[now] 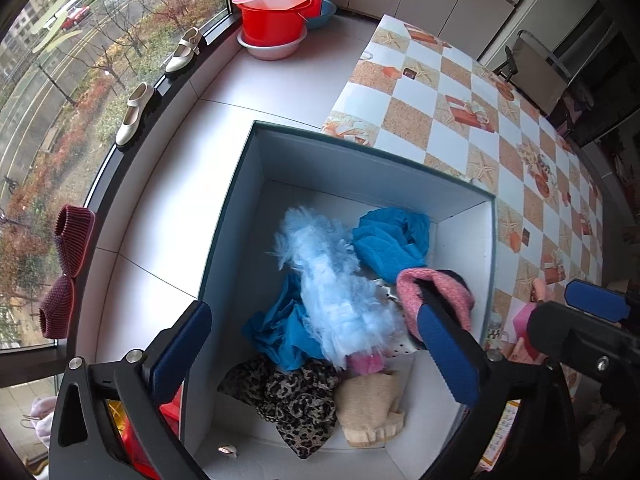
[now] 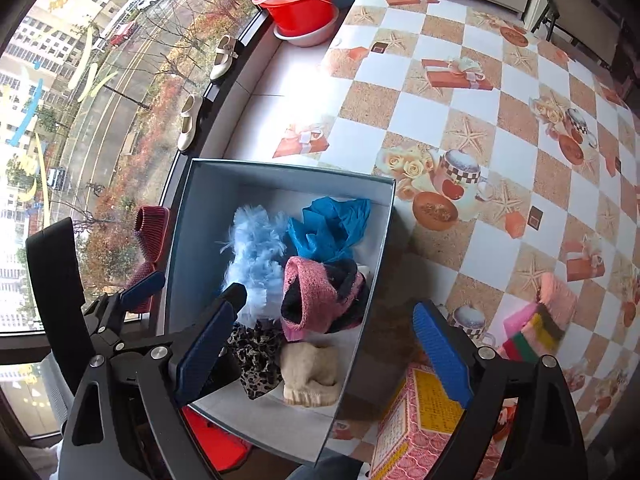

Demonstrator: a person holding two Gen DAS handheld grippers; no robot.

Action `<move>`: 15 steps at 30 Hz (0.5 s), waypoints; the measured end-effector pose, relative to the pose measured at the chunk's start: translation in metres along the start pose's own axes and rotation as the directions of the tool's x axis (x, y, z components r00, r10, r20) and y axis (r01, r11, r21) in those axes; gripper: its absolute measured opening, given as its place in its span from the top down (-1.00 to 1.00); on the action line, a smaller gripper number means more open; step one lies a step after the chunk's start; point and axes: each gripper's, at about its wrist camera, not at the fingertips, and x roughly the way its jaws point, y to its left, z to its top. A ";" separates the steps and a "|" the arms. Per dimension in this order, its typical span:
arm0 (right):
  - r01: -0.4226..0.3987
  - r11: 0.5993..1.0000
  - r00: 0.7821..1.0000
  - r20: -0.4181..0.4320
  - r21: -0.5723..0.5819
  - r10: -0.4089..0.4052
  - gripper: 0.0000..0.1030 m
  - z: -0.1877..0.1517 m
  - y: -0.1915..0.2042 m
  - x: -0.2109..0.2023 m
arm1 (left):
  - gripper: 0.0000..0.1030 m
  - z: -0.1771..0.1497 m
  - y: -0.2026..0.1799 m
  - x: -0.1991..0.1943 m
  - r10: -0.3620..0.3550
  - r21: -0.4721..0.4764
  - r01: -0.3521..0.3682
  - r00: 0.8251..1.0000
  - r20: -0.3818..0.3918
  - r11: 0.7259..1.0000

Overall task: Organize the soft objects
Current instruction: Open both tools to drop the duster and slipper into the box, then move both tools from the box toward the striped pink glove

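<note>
left claw [image 1: 316,344] wide, empty | right claw [image 2: 320,350] wide, empty | below: open grey cardboard box [image 1: 360,160] of soft things, pink knitted sock [image 1: 440,292] right of centre

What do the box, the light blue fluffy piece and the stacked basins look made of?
Box: likely cardboard, matte white inside, dark outside; thin flat walls, sharp folded corners.
Light blue fluffy piece: probably faux fur or feathery yarn; long loose wispy fibres.
Stacked basins: plastic, glossy; the top pink one looks translucent, with smooth moulded rims.

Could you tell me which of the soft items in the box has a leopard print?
The leopard-print cloth at the box's near edge, beside the beige sock; the others are plain-coloured.
</note>
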 end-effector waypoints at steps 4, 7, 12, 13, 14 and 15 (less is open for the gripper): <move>-0.017 1.000 1.000 0.020 0.004 0.017 -0.80 -0.002 -0.005 -0.012 | -1.00 -0.002 -0.006 -0.006 -0.001 -0.001 0.001 1.000 -0.003 1.000; -0.030 0.999 0.999 0.033 0.018 0.029 -0.80 -0.004 -0.012 -0.021 | -1.00 -0.004 -0.013 -0.010 -0.002 0.013 0.002 1.000 -0.015 1.000; -0.058 0.991 0.998 0.024 0.120 0.056 -0.80 -0.014 -0.052 -0.037 | -1.00 -0.006 -0.031 -0.014 -0.046 0.038 0.048 0.998 -0.044 0.998; -0.055 0.989 0.998 0.024 0.141 0.052 -0.80 -0.016 -0.062 -0.041 | -1.00 -0.006 -0.037 -0.015 -0.053 0.045 0.055 0.997 -0.048 0.997; -0.050 0.985 0.999 0.026 0.163 0.046 -0.80 -0.019 -0.074 -0.044 | -1.00 -0.006 -0.043 -0.016 -0.059 0.053 0.062 0.997 -0.050 0.997; -0.041 0.980 0.999 0.029 0.195 0.036 -0.80 -0.023 -0.092 -0.048 | -1.00 -0.006 -0.050 -0.018 -0.065 0.062 0.068 0.997 -0.051 0.996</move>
